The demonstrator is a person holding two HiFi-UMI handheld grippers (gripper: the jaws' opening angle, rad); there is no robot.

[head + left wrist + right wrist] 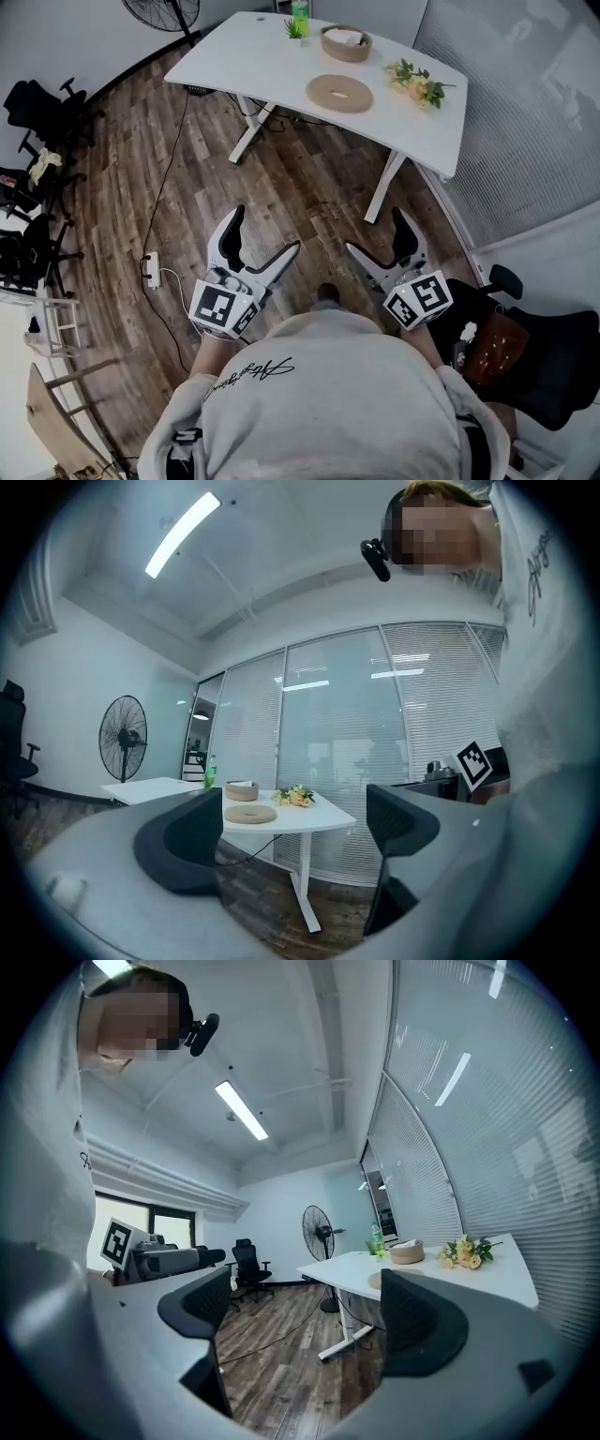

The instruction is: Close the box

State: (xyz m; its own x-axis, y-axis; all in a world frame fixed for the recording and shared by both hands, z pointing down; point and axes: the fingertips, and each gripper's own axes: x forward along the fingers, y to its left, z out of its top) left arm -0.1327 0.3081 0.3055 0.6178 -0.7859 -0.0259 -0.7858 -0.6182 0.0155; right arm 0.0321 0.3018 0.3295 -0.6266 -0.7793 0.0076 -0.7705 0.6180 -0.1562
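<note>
With my left gripper [266, 231] and right gripper [377, 232] both gaping wide and holding nothing, the round box [346, 43] sits well ahead on the white table [244, 52] — its lid [338, 93] flat just nearer me, the right gripper a shade closer.

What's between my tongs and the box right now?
Head view: a stretch of wooden floor, then the white table, where the round lid lies just before the box.

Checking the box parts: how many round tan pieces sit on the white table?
2: the open box toward the far edge, the flat lid nearer the person. None appears hidden.
</note>
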